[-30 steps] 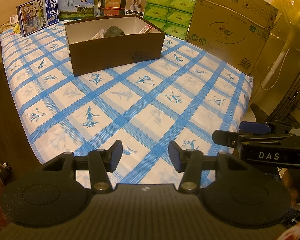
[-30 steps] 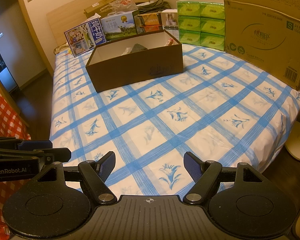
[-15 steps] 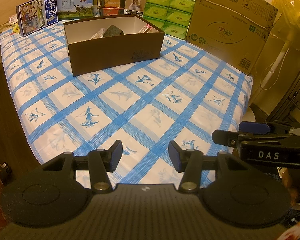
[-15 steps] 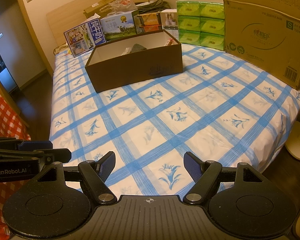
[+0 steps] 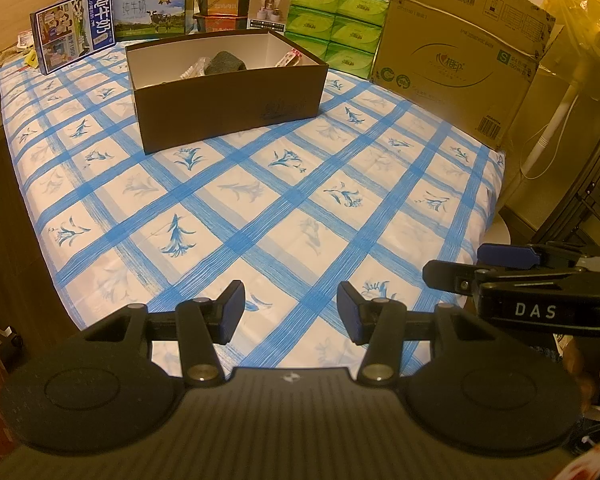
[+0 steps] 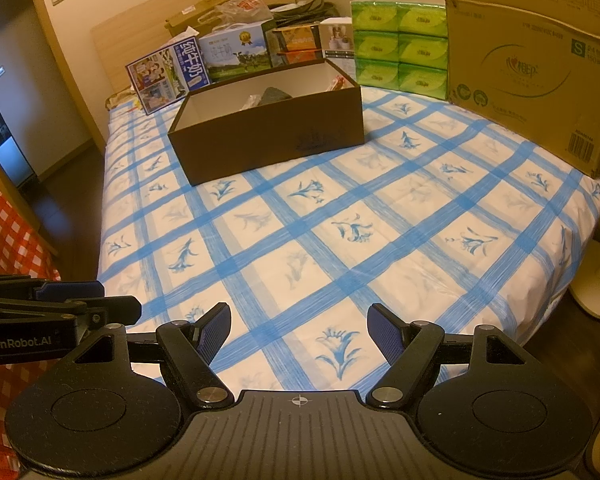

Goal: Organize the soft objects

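Note:
A brown open shoe box [image 5: 228, 92] stands on the far part of the bed [image 5: 260, 208]. It also shows in the right wrist view [image 6: 268, 136]. Inside it lie a dark grey soft lump [image 5: 224, 62], a clear wrapped packet [image 5: 194, 70] and a pink-and-white packet [image 5: 290, 58]. My left gripper [image 5: 290, 310] is open and empty above the bed's near edge. My right gripper [image 6: 300, 330] is open and empty, also above the near edge. Both are far from the box.
A large cardboard carton [image 5: 460, 52] stands at the back right, with green tissue packs [image 5: 334, 24] beside it. Milk cartons [image 5: 112, 24] and small boxes line the headboard. A white fan stand [image 5: 552, 120] is off the bed's right side.
The left wrist view has shifted slightly, so the box sits a little lower and further right in the frame. The right gripper has not moved. Both stay open.

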Demonstrator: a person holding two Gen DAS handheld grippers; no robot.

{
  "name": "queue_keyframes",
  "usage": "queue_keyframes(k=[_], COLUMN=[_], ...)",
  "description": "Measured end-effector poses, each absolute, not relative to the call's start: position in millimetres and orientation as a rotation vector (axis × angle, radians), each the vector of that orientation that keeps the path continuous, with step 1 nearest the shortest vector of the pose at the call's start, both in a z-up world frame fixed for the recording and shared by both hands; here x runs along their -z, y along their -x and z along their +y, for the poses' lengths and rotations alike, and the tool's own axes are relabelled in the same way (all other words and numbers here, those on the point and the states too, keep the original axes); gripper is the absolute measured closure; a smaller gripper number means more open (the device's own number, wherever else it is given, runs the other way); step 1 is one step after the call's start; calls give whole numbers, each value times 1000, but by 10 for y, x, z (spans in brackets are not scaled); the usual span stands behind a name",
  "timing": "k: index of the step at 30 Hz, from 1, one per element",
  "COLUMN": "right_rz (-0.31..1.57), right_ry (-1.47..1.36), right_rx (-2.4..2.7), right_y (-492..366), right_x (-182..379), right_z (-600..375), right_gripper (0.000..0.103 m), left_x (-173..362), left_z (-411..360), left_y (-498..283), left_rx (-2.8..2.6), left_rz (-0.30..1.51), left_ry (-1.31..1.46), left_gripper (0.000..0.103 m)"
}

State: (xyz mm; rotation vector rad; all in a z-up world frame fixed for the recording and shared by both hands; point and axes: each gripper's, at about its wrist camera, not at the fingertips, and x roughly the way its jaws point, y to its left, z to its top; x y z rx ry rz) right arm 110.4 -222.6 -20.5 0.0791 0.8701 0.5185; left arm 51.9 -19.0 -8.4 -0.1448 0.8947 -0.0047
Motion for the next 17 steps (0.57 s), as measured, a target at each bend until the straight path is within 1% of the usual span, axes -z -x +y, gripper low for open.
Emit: queue_keyframes(k=[17], right_rz=[873], right_ry=[-81], right_rx=[-516], right_y=[-1144], right_x=[222], right_z=[-2272], right_gripper=[28], left_x=[110], left_z=[-191], left_y=[-584], left_rx=[-1], left_rz=[900], left_ry=[153], left_gripper=[55])
